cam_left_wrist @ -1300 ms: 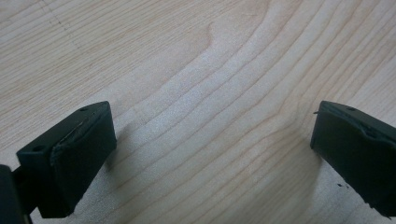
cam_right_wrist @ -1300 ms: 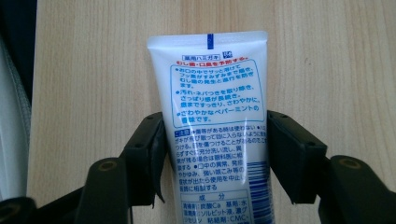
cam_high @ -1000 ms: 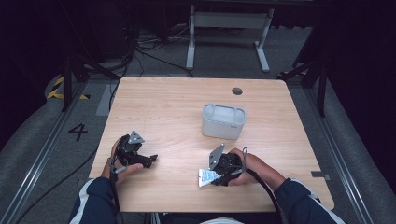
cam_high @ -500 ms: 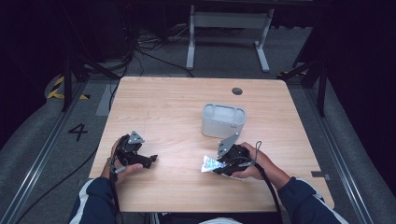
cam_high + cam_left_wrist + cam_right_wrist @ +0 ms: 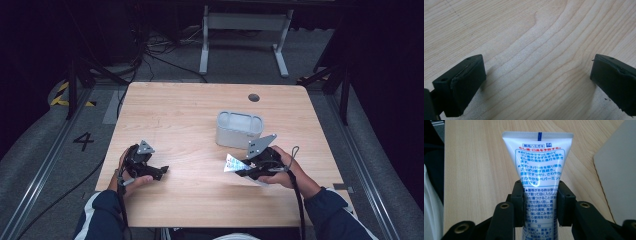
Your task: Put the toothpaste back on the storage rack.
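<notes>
White plastic tube (image 5: pixel 540 167), printed in blue and red script, crimped end up with a blue mark at the crimp; pinched across its lower body by the right gripper (image 5: pixel 540 202), whose jaws have just been closing and now press on both sides; the tube's foot is cut off by the bottom edge of the right gripper view. In the high view the tube (image 5: pixel 232 162) appears as a small pale wedge with its print unreadable, held above the wood near the table's front edge, right of centre, jutting toward the table's middle from the right gripper (image 5: pixel 245 167); the right hand (image 5: pixel 287 172) wraps the gripper body, a grey three-cornered plate on top.

Grey container (image 5: pixel 239 129), rounded-rectangular, open-topped, standing on the table just behind the right gripper; its inside looks bare, though the near wall hides part of the floor; in the right gripper view a flat grey slab at the right edge may be its wall, cannot tell.

Left gripper (image 5: pixel 152 171) near the front-left corner of the table (image 5: pixel 175 107), gripped by the left hand (image 5: pixel 131 172); in the left gripper view its jaws stand spread wide, both cut by the frame, with wood grain (image 5: pixel 534 50) between them.
</notes>
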### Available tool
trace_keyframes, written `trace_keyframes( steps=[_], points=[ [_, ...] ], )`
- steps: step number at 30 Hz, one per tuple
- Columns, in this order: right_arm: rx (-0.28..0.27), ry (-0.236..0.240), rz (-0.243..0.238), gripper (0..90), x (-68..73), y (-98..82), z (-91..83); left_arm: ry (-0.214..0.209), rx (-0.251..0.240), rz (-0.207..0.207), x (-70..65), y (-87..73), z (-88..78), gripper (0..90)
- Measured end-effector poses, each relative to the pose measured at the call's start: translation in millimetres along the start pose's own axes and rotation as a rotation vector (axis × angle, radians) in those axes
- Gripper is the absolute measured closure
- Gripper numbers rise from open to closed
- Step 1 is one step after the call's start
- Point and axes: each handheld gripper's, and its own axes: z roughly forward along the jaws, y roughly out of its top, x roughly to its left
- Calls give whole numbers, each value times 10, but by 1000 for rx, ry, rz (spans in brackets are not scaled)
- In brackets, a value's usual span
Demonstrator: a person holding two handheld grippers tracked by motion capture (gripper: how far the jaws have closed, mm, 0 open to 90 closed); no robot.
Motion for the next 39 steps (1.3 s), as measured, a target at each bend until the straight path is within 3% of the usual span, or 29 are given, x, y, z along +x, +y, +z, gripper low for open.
trace_keyframes(
  steps=[17,39],
  points=[
    [-135,-51,31,655,-14,-51,-410,2,0,2,0,-1,-1,4],
    [-308,-109,57,650,-35,-7,-638,1,-1,0,0,-1,0,4]
  ],
)
